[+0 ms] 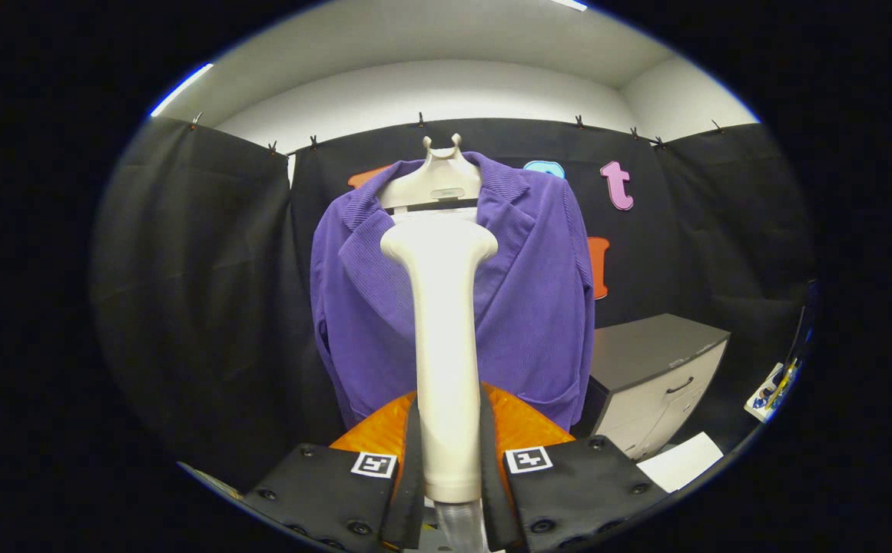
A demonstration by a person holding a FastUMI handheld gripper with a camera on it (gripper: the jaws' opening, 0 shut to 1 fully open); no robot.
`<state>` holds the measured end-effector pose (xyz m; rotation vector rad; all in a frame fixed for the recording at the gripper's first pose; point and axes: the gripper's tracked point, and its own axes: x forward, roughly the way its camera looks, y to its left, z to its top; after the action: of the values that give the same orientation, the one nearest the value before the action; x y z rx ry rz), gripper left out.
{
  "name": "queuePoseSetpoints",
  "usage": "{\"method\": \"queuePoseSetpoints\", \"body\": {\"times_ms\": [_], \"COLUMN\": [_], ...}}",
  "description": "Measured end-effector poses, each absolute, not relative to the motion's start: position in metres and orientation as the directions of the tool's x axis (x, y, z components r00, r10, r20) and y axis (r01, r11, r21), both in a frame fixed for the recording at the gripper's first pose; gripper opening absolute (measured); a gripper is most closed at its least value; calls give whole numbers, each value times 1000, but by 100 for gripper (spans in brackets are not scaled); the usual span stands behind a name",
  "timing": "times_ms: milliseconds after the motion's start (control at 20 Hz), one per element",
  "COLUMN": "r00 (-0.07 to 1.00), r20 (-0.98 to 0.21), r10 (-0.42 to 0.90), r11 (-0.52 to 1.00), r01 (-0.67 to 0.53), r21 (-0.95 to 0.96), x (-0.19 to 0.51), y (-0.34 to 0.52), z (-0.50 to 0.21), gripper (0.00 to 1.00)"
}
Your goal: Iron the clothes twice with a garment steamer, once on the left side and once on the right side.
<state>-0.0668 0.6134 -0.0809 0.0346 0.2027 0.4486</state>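
Note:
A purple ribbed jacket (526, 307) hangs on a cream hanger form (434, 180) straight ahead of me. A cream garment steamer wand (446, 346) stands upright between my fingers, its wide head (439, 244) up near the jacket's collar and open front. My gripper (449, 461) is shut on the wand's handle, both black fingers (412, 468) pressing its sides. A clear hose leaves the wand's lower end below the fingers. Whether the steamer head touches the fabric cannot be told.
A grey drawer cabinet (661, 369) stands to the right of the jacket, with a white sheet (680, 461) on the floor in front of it. An orange rounded body (522, 422) sits just behind my fingers, under the jacket's hem. Black cloth walls surround the booth.

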Motion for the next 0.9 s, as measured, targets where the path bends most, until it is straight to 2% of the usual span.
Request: {"method": "queuePoseSetpoints", "body": {"times_ms": [450, 900], "r00": [842, 827], "r20": [-230, -344], "r10": [488, 445], "r11": [868, 882], "r01": [-496, -471], "r21": [24, 7], "x": [-65, -64], "y": [675, 660], "z": [-119, -201], "gripper": [38, 39]}}
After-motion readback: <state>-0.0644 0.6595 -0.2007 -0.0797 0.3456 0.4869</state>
